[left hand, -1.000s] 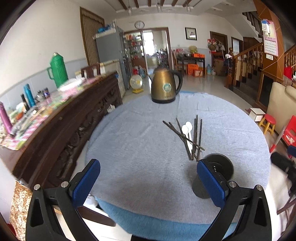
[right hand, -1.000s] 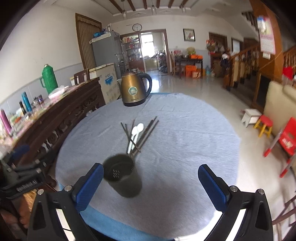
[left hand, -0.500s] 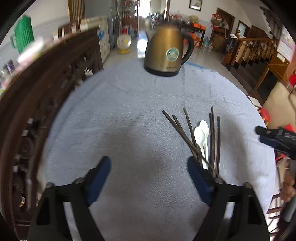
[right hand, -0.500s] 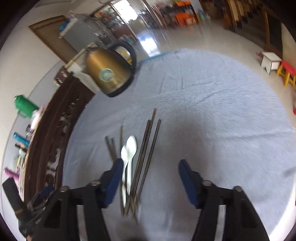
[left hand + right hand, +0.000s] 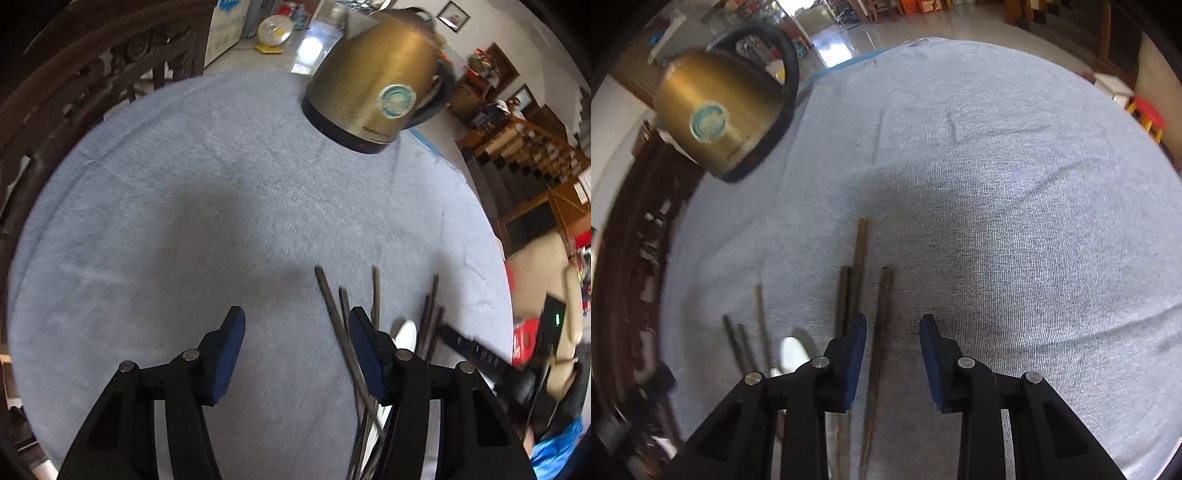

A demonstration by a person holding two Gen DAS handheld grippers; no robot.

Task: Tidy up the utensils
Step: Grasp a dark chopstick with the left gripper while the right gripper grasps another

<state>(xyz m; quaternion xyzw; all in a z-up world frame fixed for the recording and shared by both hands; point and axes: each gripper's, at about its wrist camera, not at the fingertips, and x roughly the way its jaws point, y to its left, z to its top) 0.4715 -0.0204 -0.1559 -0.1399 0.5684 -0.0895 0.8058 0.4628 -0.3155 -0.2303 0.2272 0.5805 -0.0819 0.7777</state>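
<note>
Several dark chopsticks (image 5: 334, 314) and white spoons (image 5: 406, 332) lie in a loose bundle on the grey-blue cloth of the round table (image 5: 184, 206). My left gripper (image 5: 295, 347) is open and empty, low over the cloth, with its right finger at the left edge of the bundle. My right gripper (image 5: 893, 350) is open, low over the cloth, with one chopstick (image 5: 881, 325) lying between its fingers and others (image 5: 857, 266) by its left finger. A white spoon (image 5: 792, 354) lies further left. The dark utensil holder is out of view.
A gold electric kettle (image 5: 373, 88) stands at the far side of the table, also in the right wrist view (image 5: 720, 118). A carved dark wooden sideboard (image 5: 74, 85) runs along the left. The other gripper's black body (image 5: 476, 354) shows at the right.
Both grippers have moved forward and down over the utensils and have narrowed their opening. The holder has dropped out of both views.
</note>
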